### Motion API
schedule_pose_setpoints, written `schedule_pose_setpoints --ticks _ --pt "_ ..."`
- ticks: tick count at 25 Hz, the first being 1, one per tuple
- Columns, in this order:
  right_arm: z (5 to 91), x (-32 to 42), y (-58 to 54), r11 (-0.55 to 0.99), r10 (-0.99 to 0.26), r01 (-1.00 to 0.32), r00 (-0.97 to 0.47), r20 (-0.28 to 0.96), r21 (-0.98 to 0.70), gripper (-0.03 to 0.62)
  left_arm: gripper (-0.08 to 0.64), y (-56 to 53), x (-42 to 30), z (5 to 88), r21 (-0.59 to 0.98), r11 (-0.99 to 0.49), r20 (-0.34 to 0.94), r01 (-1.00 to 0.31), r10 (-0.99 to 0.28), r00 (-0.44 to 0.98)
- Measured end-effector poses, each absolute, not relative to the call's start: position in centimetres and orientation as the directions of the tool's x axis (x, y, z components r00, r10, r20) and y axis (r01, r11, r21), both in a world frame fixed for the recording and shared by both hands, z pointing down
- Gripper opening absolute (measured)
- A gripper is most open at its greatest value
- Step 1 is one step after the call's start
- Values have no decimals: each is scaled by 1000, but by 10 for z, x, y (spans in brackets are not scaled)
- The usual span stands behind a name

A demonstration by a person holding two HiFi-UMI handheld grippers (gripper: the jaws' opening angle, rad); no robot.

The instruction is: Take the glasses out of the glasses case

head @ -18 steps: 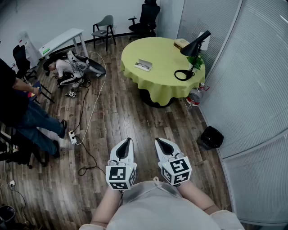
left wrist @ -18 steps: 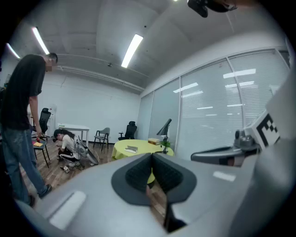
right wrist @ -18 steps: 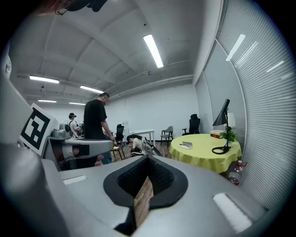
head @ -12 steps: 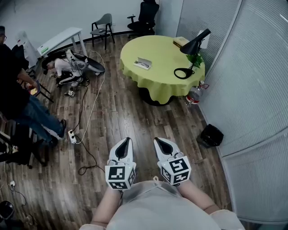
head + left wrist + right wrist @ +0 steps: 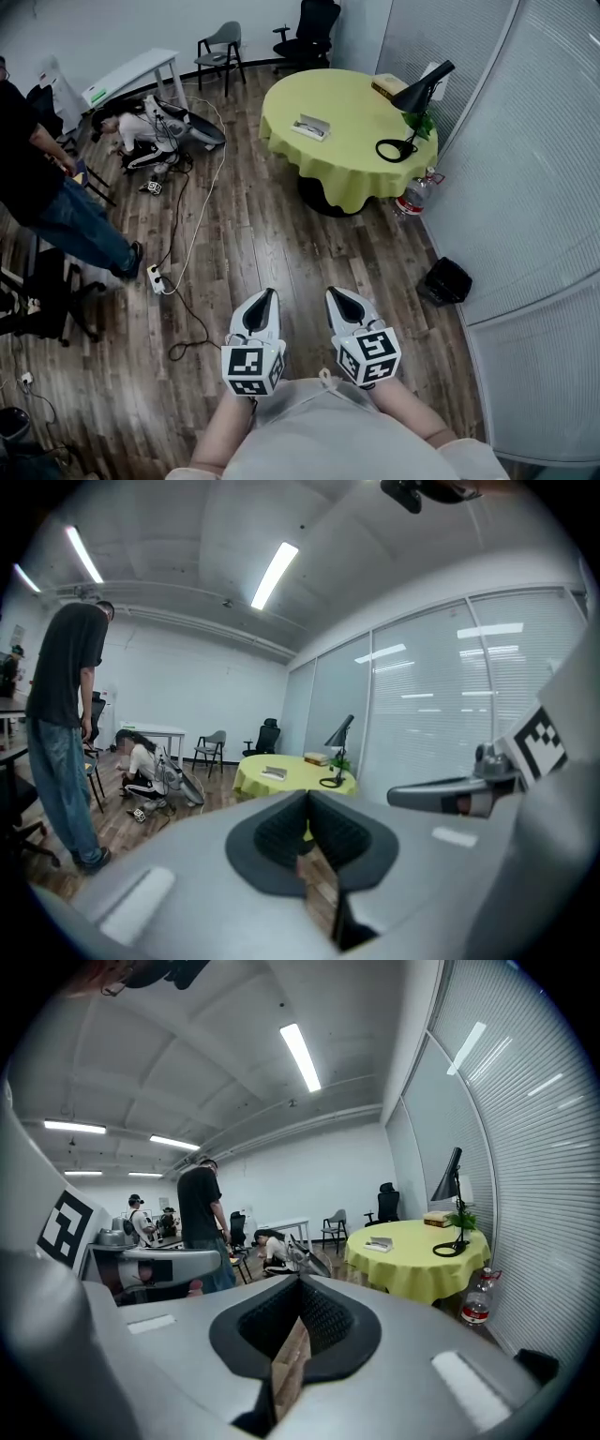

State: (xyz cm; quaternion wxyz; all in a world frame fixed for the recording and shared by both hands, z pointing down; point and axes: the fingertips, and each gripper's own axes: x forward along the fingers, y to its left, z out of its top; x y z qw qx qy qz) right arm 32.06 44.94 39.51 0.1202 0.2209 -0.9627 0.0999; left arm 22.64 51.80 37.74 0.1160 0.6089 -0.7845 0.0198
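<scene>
holding the left gripper (image 5: 265,298) and right gripper (image 5: 337,298) side by side over the wood floor (image 5: 244,234), we see both jaws together, gripping nothing. the glasses case (image 5: 309,127) lies well apart from them on the round yellow-green surface (image 5: 347,164), near a black desk lamp (image 5: 422,91).

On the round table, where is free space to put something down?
The tablecloth is bare across its middle and near edge, between the glasses case and the desk lamp. The far right rim is crowded: lamp, book, small plant.
</scene>
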Motion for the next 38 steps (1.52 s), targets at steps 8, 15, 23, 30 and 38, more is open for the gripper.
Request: schedule_pose_setpoints --ticks 8,15,23,30,38 --pt "408 267 476 881 -388 -445 -875 290 -162 -2 6 550 172 391 117 279 233 -953 -941 -247" --pt "417 235 465 889 -365 -430 -872 325 -156 -1 6 539 142 400 148 296 247 -944 -935 -255" --pt "435 190 368 911 -303 -373 -895 327 -177 0 6 448 100 413 131 356 253 -925 -915 -316" --pt "424 153 247 929 -266 -330 -911 314 -171 0 6 328 65 393 120 386 218 -915 -909 -355" --pt "428 127 130 925 -270 -341 -900 342 -167 0 7 214 36 398 158 382 228 -910 -911 -343"
